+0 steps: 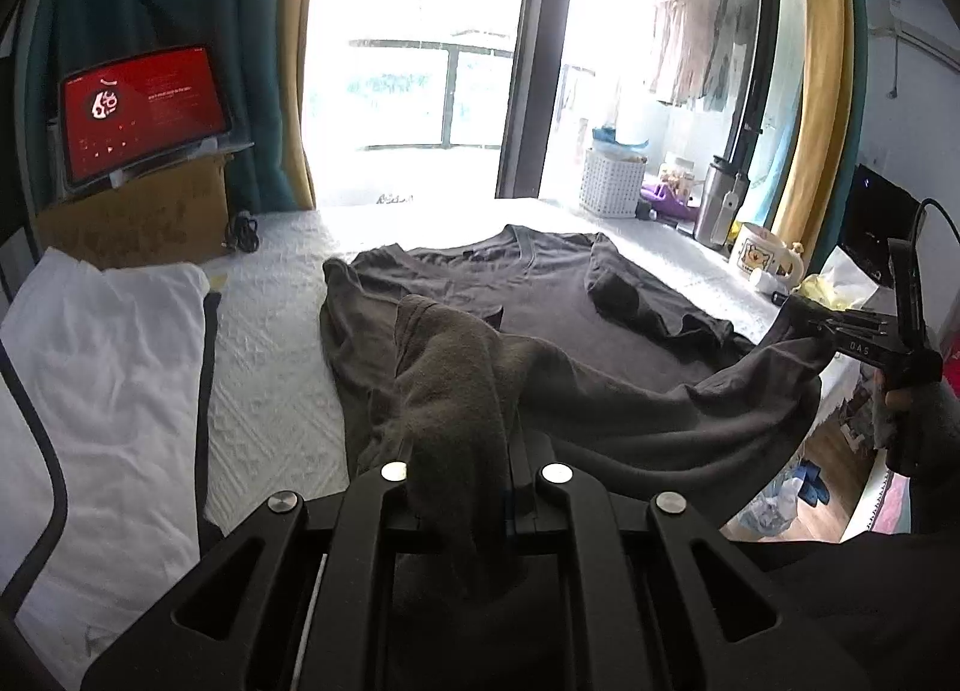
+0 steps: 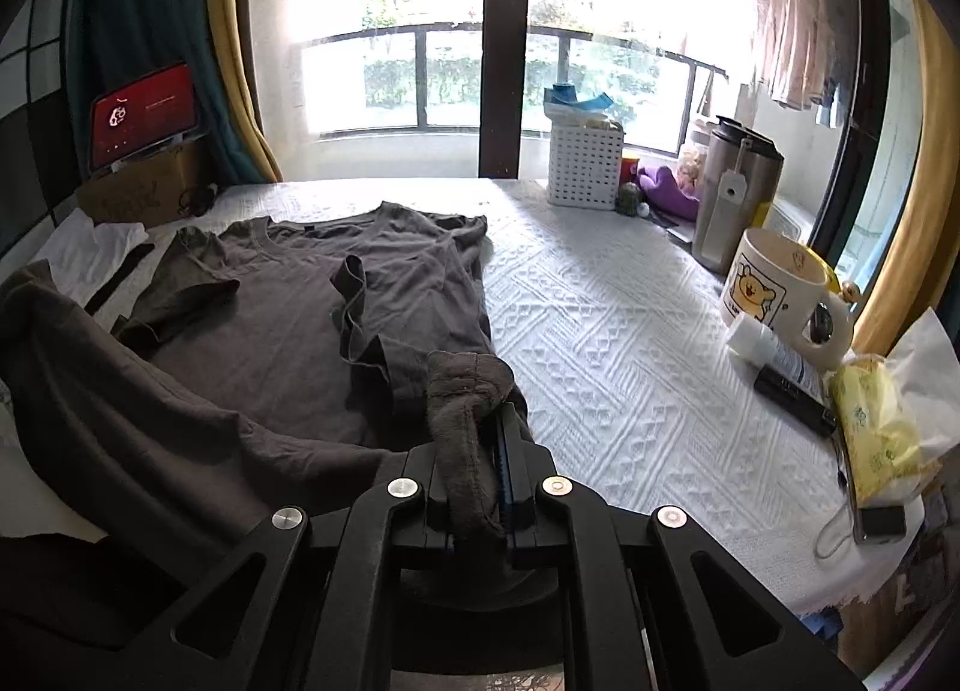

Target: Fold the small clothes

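Dark grey cotton t-shirt (image 2: 288, 319) lies flat on the white quilted surface (image 2: 630, 343), collar toward the window, both sleeves already turned inward. Left tongs (image 1: 462, 391) are clenched on the near-left hem corner and right tongs (image 2: 474, 409) on the near-right one, both corners raised off the surface. To fold cleanly, I'd keep the hem taut between them, carry both corners level toward the collar, and lay them down square.

My left gripper (image 1: 459, 391) and right gripper (image 2: 474, 421) are matte black linkage frames, each with four round silver screws. "DAS" is lettered in white on the right one, a black cable trails off it, and my sleeve (image 1: 840, 583) is dark.
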